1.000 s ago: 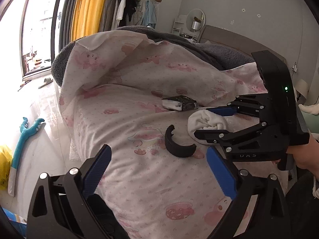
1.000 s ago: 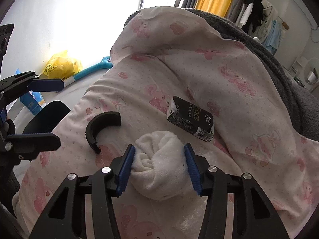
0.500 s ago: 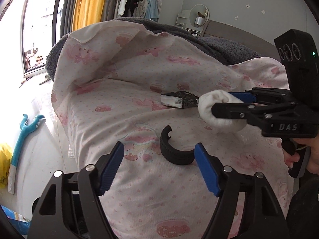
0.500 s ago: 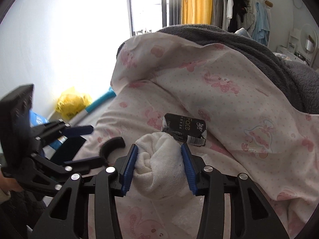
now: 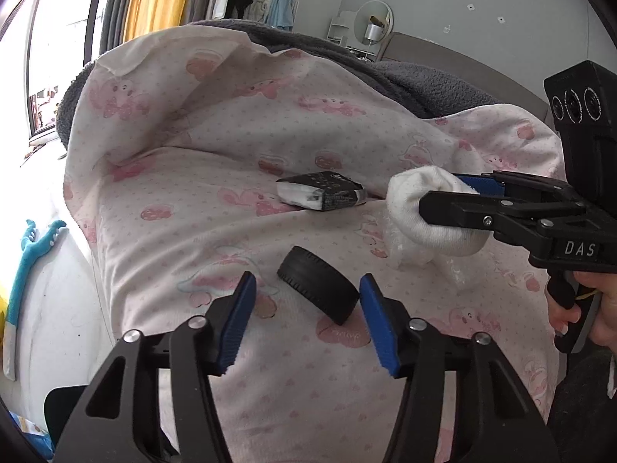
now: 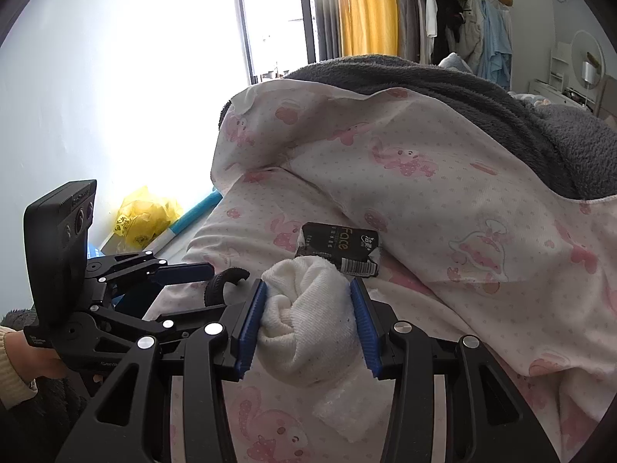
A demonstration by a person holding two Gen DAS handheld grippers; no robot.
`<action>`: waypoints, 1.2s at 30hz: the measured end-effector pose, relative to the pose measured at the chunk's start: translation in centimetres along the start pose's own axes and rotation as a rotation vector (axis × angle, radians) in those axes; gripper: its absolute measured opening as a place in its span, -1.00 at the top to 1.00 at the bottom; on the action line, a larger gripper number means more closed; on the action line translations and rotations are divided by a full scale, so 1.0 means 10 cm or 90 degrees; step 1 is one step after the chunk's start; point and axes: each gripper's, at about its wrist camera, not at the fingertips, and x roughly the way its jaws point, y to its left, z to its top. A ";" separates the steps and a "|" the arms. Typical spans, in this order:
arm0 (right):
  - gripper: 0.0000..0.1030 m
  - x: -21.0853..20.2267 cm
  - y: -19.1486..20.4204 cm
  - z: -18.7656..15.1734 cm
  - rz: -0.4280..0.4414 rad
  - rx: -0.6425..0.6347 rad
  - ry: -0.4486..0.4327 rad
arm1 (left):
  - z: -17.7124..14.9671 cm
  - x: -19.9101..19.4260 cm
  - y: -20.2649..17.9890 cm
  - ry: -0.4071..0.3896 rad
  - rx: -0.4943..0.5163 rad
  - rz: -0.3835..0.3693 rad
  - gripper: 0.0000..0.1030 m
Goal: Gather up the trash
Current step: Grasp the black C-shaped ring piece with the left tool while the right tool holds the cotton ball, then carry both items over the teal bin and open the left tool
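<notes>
Right gripper [image 6: 306, 322] clamped the rolled white sock [image 6: 308, 320] as I watched; left gripper [image 5: 306, 324] was closing around the curved black rubber piece [image 5: 318, 293], pads not touching.

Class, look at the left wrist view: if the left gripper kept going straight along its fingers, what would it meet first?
Most likely the black curved ring, which lies between the closing left gripper fingers, untouched. Beyond it comes the pink printed quilt.

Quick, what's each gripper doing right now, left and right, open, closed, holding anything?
Left gripper: jaws closing around the black curved piece, pads not yet pressing on it.
Right gripper: shut on the white rolled sock.
</notes>
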 end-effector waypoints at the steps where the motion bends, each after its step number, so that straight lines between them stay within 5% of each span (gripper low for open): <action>1: 0.12 0.00 -0.01 -0.01 0.000 0.001 0.000 | 0.01 0.01 -0.02 0.002 0.004 0.001 -0.01; 10: 0.12 -0.05 -0.07 -0.07 -0.004 0.008 -0.003 | 0.09 0.04 -0.06 0.007 -0.017 -0.006 0.17; 36: 0.12 -0.23 0.37 0.11 0.012 0.070 -0.030 | 0.00 -0.56 0.04 -0.004 -0.018 0.027 0.17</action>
